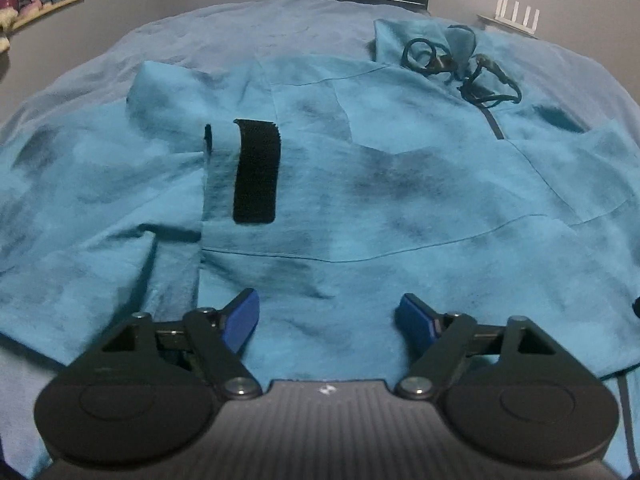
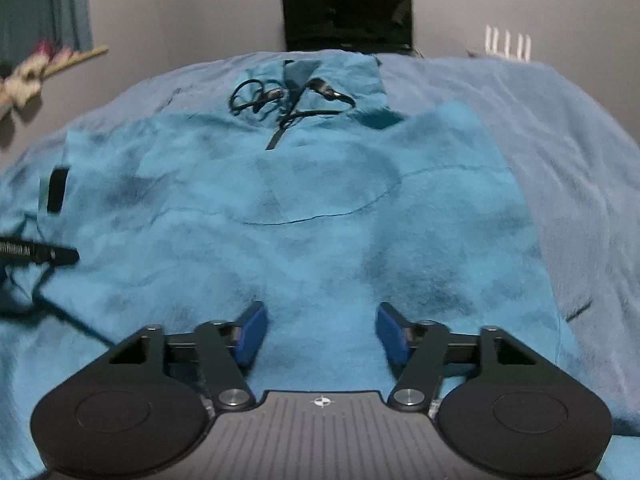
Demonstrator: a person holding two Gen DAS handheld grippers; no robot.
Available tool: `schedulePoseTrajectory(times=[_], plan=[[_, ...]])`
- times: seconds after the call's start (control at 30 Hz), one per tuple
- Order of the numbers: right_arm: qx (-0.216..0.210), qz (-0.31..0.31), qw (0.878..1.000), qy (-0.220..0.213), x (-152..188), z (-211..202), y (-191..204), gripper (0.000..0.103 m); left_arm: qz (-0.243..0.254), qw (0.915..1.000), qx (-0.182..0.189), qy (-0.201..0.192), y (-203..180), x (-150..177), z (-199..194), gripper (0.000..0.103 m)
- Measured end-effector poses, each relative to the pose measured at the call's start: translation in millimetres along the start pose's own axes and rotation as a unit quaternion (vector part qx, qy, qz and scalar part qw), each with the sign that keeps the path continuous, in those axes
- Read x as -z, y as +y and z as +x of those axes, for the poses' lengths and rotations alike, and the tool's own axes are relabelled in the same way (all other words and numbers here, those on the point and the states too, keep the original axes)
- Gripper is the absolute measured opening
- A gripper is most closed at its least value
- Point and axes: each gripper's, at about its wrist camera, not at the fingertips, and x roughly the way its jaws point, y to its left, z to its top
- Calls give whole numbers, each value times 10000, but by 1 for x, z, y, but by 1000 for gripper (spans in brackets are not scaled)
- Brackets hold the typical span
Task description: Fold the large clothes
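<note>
A large teal jacket lies spread on the bed, collar and dark drawcords at the far end. A sleeve is folded over its left side, with a black velcro cuff strap facing up. My left gripper is open just above the jacket's near hem, holding nothing. In the right wrist view the jacket fills the middle, with the cords far off and the strap at left. My right gripper is open over the hem, empty. A dark part of the left gripper shows at the left edge.
A grey-blue bed cover lies under the jacket and shows bare to the right. A dark monitor stands against the far wall. A white router with antennas sits at the back right. Curtains and soft items are at far left.
</note>
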Motion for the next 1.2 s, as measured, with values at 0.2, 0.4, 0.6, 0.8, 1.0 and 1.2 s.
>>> schedulePoseTrajectory(times=[0.2, 0.4, 0.6, 0.8, 1.0, 1.2], plan=[[279, -206, 9987, -375, 5, -16, 9, 98, -259, 9980, -29, -579, 13, -6, -31, 81], [313, -165, 9983, -463, 4, -18, 6, 100, -877, 9861, -230, -1392, 61, -34, -86, 94], [329, -144, 9979, -533, 3, -19, 7, 101, -1536, 9587, -1504, -1860, 167, -56, -114, 101], [381, -185, 9980, -476, 2, -17, 10, 101, -2526, 9193, -2708, -1332, 278, -13, -91, 101], [414, -180, 9984, -336, 0, -10, 10, 101, -3362, 8896, -2922, -1010, 337, 23, -76, 101], [428, -162, 9986, -265, -2, -6, 8, 101, -3688, 8887, -2430, -1229, 365, 37, -67, 101]])
